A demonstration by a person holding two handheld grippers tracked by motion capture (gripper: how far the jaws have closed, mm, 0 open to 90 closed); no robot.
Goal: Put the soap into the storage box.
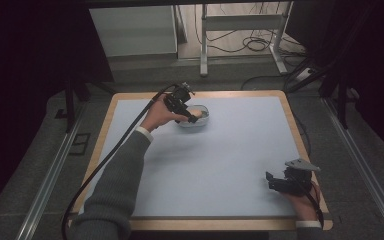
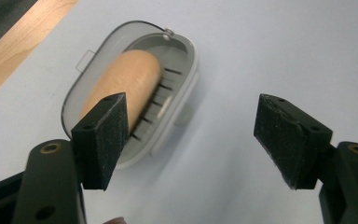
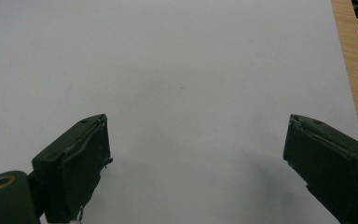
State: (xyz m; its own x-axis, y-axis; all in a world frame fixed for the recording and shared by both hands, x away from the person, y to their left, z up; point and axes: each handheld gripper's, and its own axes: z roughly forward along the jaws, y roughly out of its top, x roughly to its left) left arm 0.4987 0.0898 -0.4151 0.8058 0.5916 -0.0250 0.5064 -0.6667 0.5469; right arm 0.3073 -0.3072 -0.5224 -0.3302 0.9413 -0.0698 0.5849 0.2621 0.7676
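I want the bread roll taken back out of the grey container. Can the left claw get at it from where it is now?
Probably yes. The left claw hangs open just above the grey container, which has no lid on, and the bread roll lies exposed inside with nothing between it and the pads.

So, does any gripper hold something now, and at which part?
Nothing is held. The left gripper is open above the bread roll in the container; the right gripper is open over the table.

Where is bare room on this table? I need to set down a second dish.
The pale blue mat lies bare between the grey oval container holding a tan bread roll and the right gripper. Its far right corner is free too. It is crowded only around the container, where the left gripper hovers.
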